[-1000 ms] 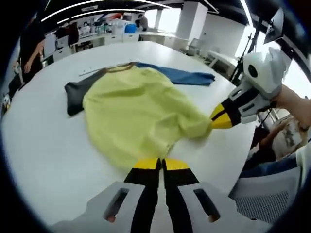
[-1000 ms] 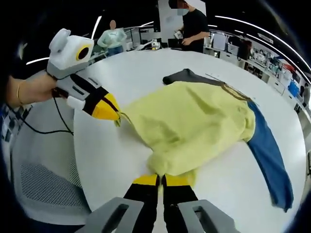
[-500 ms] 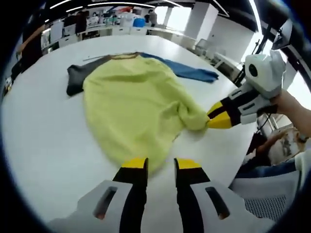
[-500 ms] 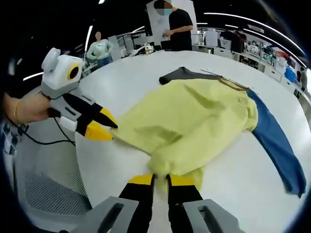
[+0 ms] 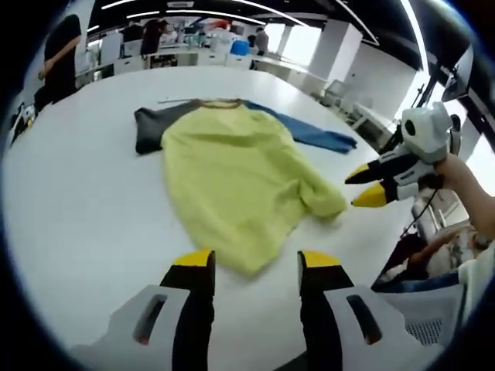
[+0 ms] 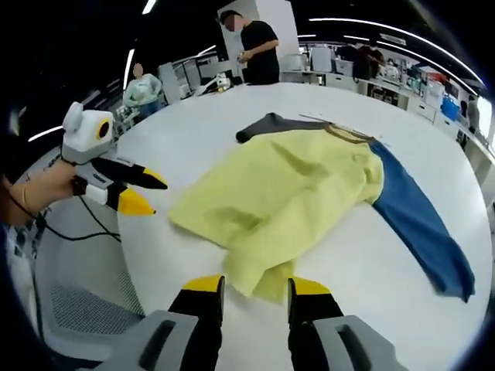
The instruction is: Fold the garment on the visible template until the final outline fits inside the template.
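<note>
Both grippers now released and drawn back, left gripper [image 5: 253, 264] and right gripper [image 6: 254, 287] jaws spread, yellow garment [image 5: 236, 178] flat, bare white table [image 5: 69, 201] around its edges.

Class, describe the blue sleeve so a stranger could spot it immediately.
Start at the white round table and find the yellow garment spread across it. From its collar end, the blue sleeve stretches out flat; the opposite sleeve is dark grey.

Grey hand-held gripper [image 5: 253, 267] bodies, black jaws tipped yellow

Garment [image 5: 232, 185] on table [image 5: 77, 209]
</note>
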Demonstrator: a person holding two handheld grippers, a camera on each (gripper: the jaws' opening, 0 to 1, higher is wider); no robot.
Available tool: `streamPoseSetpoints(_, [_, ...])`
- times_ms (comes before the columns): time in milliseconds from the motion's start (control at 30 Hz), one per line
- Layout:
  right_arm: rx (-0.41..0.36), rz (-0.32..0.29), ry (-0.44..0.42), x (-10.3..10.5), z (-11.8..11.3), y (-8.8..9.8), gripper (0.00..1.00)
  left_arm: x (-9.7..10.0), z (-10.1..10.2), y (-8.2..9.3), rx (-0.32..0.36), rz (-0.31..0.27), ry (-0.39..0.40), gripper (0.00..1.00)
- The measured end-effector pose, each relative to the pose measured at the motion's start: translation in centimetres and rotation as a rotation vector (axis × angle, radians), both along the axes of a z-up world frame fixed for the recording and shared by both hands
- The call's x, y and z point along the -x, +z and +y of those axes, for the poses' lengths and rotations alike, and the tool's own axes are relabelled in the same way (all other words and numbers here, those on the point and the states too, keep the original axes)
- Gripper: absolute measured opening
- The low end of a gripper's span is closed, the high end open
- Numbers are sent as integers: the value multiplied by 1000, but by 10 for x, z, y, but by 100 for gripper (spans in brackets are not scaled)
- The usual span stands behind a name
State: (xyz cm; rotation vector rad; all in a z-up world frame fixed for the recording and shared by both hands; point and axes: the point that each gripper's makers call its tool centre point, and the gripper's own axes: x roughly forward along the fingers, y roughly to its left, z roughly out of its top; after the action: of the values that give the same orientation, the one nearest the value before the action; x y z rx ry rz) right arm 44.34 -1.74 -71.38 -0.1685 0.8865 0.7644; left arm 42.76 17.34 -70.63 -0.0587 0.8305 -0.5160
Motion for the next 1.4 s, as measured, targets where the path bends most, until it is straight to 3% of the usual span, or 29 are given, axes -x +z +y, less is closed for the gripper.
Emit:
streamPoseSetpoints(100, [15,5,-27,-4,-8,-5,26,-1,13,0,-12,-11,25,31])
streamPoseSetpoints(267, [59,0,-41,-8,-16,-17,22,4,38,-20,-166,6,18,26])
streamPoseSetpoints(333, [86,-7,-45,-9,-19,-22,21,4,38,-26,-182,4,15,26])
streamPoseSetpoints(467, [84,-10,-67,-11,-19,-27,19,4,36,-34,-157,11,27,24])
streamPoseSetpoints(733, [99,8,-82,-11,-15,-41,18,-4,34,-50,-201,30,-10,24])
streamPoseSetpoints(1000, [120,-1,-87,-11,-14,-44,17,-11,18,-50,-156,12,-4,23])
streamPoseSetpoints(1233, [128,-14,-84,-12,-12,-43,16,-24,1,-36,-89,-19,22,23])
streamPoseSetpoints(1400, [138,-12,-83,-11,-12,-45,15,-31,-6,-40,-69,-12,46,23])
